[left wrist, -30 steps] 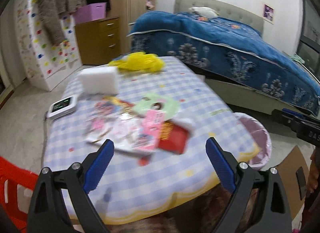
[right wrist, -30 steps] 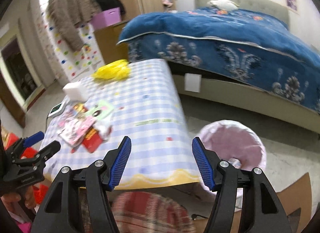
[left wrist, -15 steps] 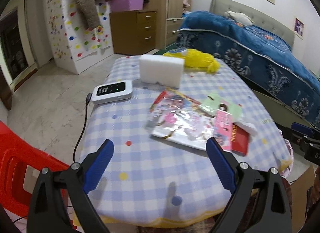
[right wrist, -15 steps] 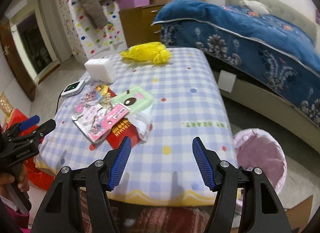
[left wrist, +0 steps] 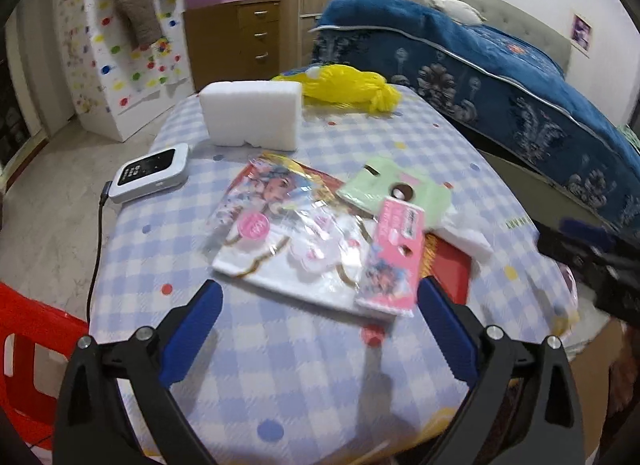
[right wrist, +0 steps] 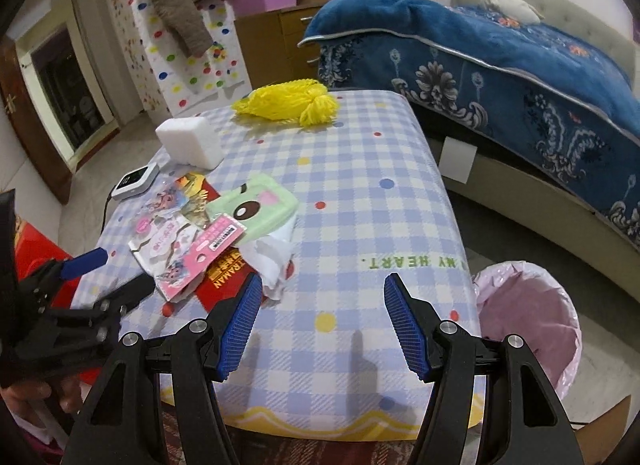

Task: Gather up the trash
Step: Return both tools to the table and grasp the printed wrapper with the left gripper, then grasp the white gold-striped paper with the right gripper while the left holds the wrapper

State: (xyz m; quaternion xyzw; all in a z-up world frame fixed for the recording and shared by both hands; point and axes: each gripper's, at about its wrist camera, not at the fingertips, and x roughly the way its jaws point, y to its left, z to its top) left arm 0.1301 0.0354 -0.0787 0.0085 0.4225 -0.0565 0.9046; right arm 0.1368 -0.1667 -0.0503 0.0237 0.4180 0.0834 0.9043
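A pile of trash lies on the checked table (left wrist: 304,377): a clear printed wrapper (left wrist: 280,233), a pink card packet (left wrist: 394,261), a green packet (left wrist: 394,189), a red packet (left wrist: 450,269) and crumpled white tissue (left wrist: 466,237). The pile also shows in the right wrist view (right wrist: 200,241). My left gripper (left wrist: 316,329) is open and empty, just short of the wrapper's near edge. My right gripper (right wrist: 322,325) is open and empty above the table's near right part, with the tissue (right wrist: 272,261) by its left finger. A pink-lined bin (right wrist: 528,317) stands on the floor right of the table.
A white foam block (left wrist: 252,113), yellow yarn (left wrist: 352,87) and a small white device (left wrist: 150,175) with a cable lie on the table's far part. A red chair (left wrist: 24,349) stands at the left. A bed with a blue blanket (right wrist: 500,61) is beyond.
Both grippers have swung left and moved closer over the table. The trash pile now sits between the left fingers; the bin has shifted to the right edge of the right view.
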